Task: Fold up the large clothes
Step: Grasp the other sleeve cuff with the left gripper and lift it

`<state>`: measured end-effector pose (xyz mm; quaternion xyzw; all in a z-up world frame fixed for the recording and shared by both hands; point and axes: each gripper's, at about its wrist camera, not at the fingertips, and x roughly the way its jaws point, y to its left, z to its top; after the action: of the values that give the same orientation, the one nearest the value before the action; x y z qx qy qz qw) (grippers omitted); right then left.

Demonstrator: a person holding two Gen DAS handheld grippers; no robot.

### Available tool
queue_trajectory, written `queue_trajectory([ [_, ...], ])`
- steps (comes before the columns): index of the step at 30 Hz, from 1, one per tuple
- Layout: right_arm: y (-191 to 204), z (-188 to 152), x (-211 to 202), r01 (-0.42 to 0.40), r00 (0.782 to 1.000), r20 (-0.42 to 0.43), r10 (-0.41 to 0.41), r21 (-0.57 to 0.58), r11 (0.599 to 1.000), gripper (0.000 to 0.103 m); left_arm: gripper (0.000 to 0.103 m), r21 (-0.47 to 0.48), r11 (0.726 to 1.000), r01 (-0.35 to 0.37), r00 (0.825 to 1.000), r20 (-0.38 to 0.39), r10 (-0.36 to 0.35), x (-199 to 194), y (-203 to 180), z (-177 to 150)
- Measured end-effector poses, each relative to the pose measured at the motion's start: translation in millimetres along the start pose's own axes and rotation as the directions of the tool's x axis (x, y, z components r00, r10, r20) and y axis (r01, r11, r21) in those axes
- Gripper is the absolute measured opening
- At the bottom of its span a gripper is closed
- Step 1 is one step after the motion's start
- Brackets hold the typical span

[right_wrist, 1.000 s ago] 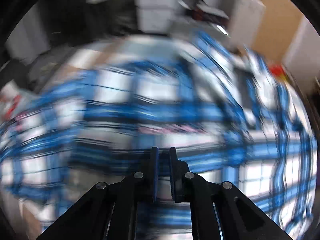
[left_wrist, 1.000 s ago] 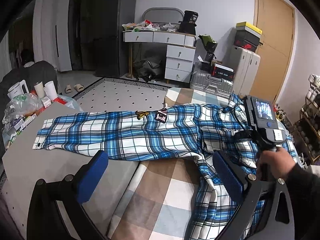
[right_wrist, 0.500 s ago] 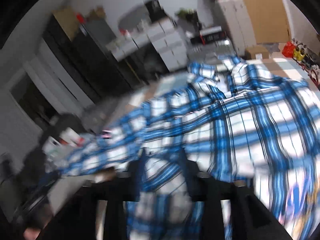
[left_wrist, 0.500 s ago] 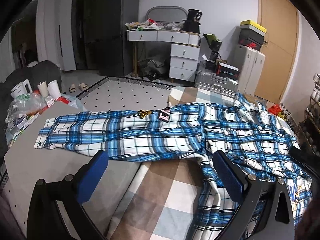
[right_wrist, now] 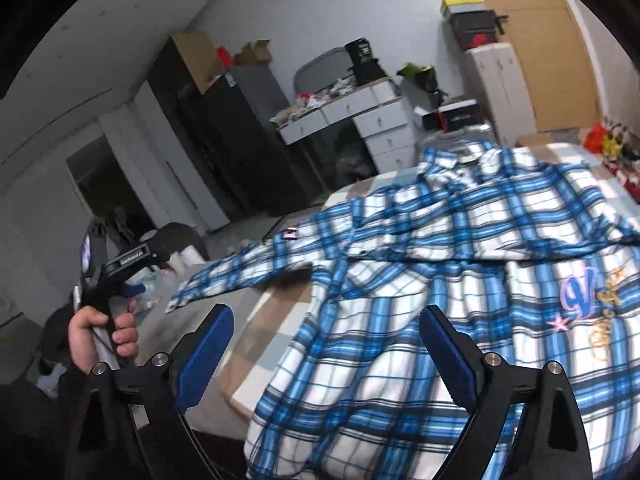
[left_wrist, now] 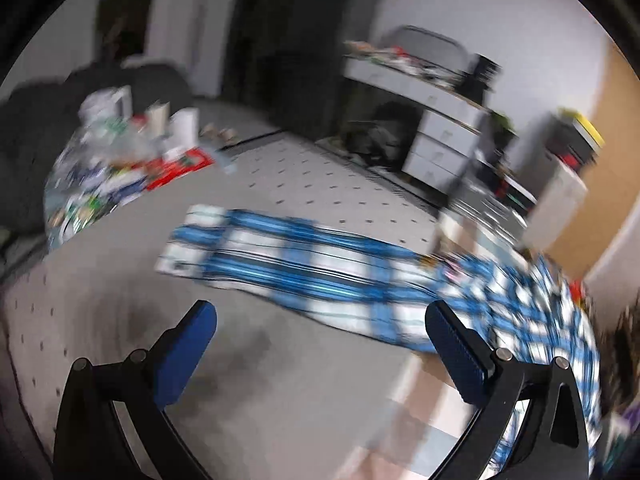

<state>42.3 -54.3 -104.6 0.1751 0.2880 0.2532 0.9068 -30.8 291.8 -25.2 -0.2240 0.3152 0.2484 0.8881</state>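
A blue and white plaid shirt (right_wrist: 460,248) lies spread on a bed with a checked cover (right_wrist: 272,320). One sleeve (left_wrist: 280,260) stretches left over a grey sheet (left_wrist: 280,380), its cuff (left_wrist: 188,240) lying flat. My left gripper (left_wrist: 320,312) is open above the grey sheet, just short of that sleeve, with nothing between its blue pads; this view is blurred. My right gripper (right_wrist: 326,314) hovers over the shirt's lower body. Its jaws are opening wide and nothing is gripped. A hand (right_wrist: 100,328) holds the left gripper's handle at the far left.
Cups, packets and bottles (left_wrist: 120,152) crowd the bed's far left corner. Beyond the bed are a patterned rug (left_wrist: 320,184), a white desk with drawers (right_wrist: 360,120), a black fridge (right_wrist: 224,132), stacked boxes (right_wrist: 476,24) and a wooden door (right_wrist: 532,40).
The right gripper went from shut close against the plaid fabric to wide open, drawn back and up. The left gripper swung left toward the sleeve's cuff end.
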Motion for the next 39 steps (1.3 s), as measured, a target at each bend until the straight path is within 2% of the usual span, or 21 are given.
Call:
queue_trajectory([
  [1,2,0,-2,-0.005,1.0,0.003,0.005,0.003,1.0,0.095,0.102,-0.048,0.998,-0.035,0.999,-0.013,0.034,7,25,10],
  [4,3,-1,-2,-0.019,1.0,0.003,0.019,0.028,0.999,0.095,0.102,-0.133,0.99,-0.053,0.996,-0.077,0.043,28,73,29],
  [7,5,-1,-3,-0.023,1.0,0.009,0.023,0.019,1.0,0.095,0.102,-0.206,0.978,-0.019,0.984,-0.179,-0.018,52,105,38],
  [9,8,-1,-6,-0.007,1.0,0.024,0.007,-0.008,1.0,0.095,0.101,-0.21,0.978,-0.001,0.972,-0.231,-0.049,66,114,43],
  [12,7,-2,-5,-0.003,1.0,0.023,0.003,-0.01,1.0,0.095,0.101,-0.163,0.987,-0.008,0.971,-0.236,-0.031,72,116,50],
  [13,5,-2,-5,-0.005,1.0,0.021,0.005,-0.002,1.0,0.095,0.101,-0.157,0.987,0.024,0.967,-0.246,-0.062,76,117,51],
  [14,4,-2,-5,-0.005,1.0,0.02,0.005,0.002,1.0,0.095,0.101,-0.151,0.986,0.067,0.955,-0.277,-0.107,83,114,50],
  [16,3,-2,-5,0.001,1.0,0.017,-0.001,0.008,1.0,0.095,0.101,-0.142,0.984,0.109,0.944,-0.295,-0.147,90,112,51],
  [18,2,-2,-6,0.005,1.0,0.019,-0.005,0.011,1.0,0.095,0.093,-0.113,0.991,0.07,0.945,-0.311,-0.102,101,113,52],
  [20,1,-2,-7,0.009,1.0,0.021,-0.009,0.015,1.0,0.095,0.073,-0.106,0.992,0.067,0.928,-0.358,-0.101,116,112,50],
  [21,1,-2,-8,0.011,1.0,0.021,-0.012,0.016,1.0,0.095,0.066,-0.103,0.992,0.066,0.921,-0.376,-0.1,120,115,50],
  [22,0,-2,-9,0.013,1.0,0.023,-0.013,0.018,1.0,0.095,0.054,-0.103,0.992,0.069,0.917,-0.386,-0.104,124,118,50],
  [24,0,-2,-10,0.019,0.999,0.026,-0.019,0.017,1.0,0.095,0.051,-0.106,0.992,0.071,0.908,-0.406,-0.109,130,121,48],
  [27,1,-1,-11,0.03,0.999,0.032,-0.03,0.012,0.999,0.095,0.051,-0.117,0.99,0.081,0.908,-0.4,-0.122,130,124,52],
  [28,1,-1,-11,0.034,0.999,0.033,-0.034,0.01,0.999,0.095,0.047,-0.116,0.99,0.077,0.91,-0.398,-0.118,130,123,53],
  [30,2,-1,-10,0.039,0.999,0.031,-0.039,0.008,0.999,0.095,0.025,-0.073,0.997,0.036,0.91,-0.41,-0.063,134,121,57],
  [31,2,-2,-9,0.042,0.999,0.025,-0.042,0.007,0.999,0.095,0.006,-0.055,0.998,0.022,0.906,-0.42,-0.043,134,120,57],
  [32,1,-2,-8,0.044,0.999,0.022,-0.044,0.007,0.999,0.095,0.004,-0.048,0.999,0.011,0.904,-0.426,-0.03,135,120,57],
  [34,2,-2,-7,0.043,0.999,0.014,-0.043,0.007,0.999,0.095,0.0,-0.053,0.998,0.041,0.907,-0.418,-0.059,131,120,58],
  [36,2,-3,-8,0.044,0.999,0.013,-0.044,0.005,0.999,0.095,0.0,-0.045,0.998,0.051,0.922,-0.382,-0.065,123,118,63],
  [39,3,-3,-8,0.043,0.999,0.013,-0.043,0.004,0.999,0.095,0.0,-0.07,0.986,0.15,0.937,-0.307,-0.165,102,110,72],
])
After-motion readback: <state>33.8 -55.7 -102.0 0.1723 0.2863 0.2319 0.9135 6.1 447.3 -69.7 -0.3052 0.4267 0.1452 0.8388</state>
